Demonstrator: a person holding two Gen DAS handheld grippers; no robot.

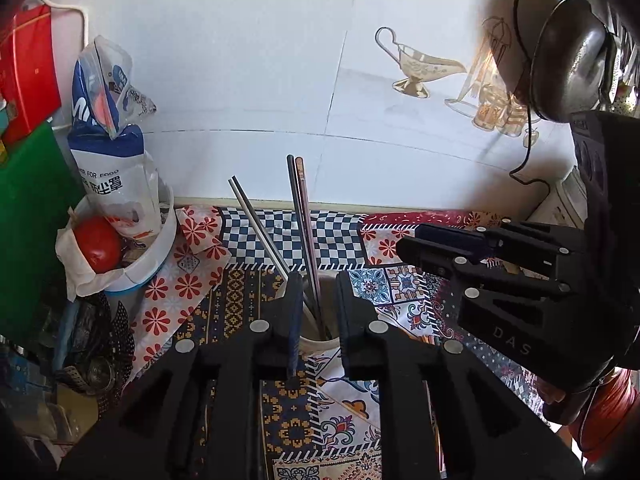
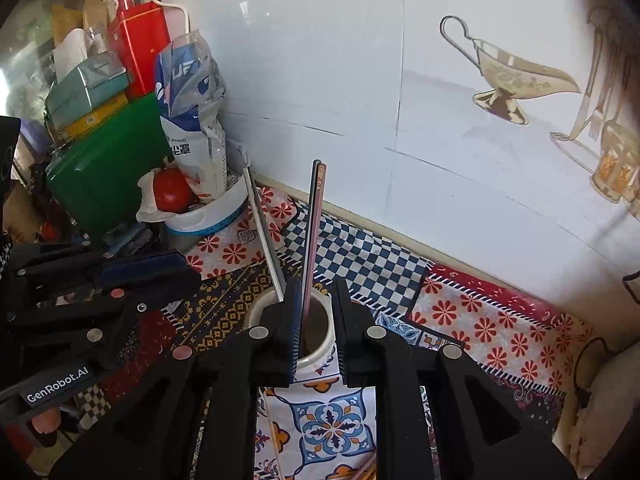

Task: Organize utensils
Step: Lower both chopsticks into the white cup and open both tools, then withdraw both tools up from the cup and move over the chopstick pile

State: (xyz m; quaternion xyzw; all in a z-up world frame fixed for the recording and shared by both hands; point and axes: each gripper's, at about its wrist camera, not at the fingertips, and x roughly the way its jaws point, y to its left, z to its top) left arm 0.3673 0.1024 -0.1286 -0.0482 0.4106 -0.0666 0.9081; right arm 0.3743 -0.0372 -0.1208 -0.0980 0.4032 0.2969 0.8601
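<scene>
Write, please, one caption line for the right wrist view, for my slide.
Open right gripper poised over a white cup holding chopsticks, on a patterned tablecloth.

White cup (image 2: 320,354), patchwork-patterned tablecloth (image 2: 480,320)

One white ceramic utensil cup (image 2: 320,344); three chopsticks in it: one silver metal (image 2: 264,232), one dark (image 1: 294,216), one pink (image 2: 312,240); one red tomato (image 1: 98,244); one white round tub (image 1: 156,252); two black grippers (image 1: 316,316) (image 2: 316,320).
</scene>
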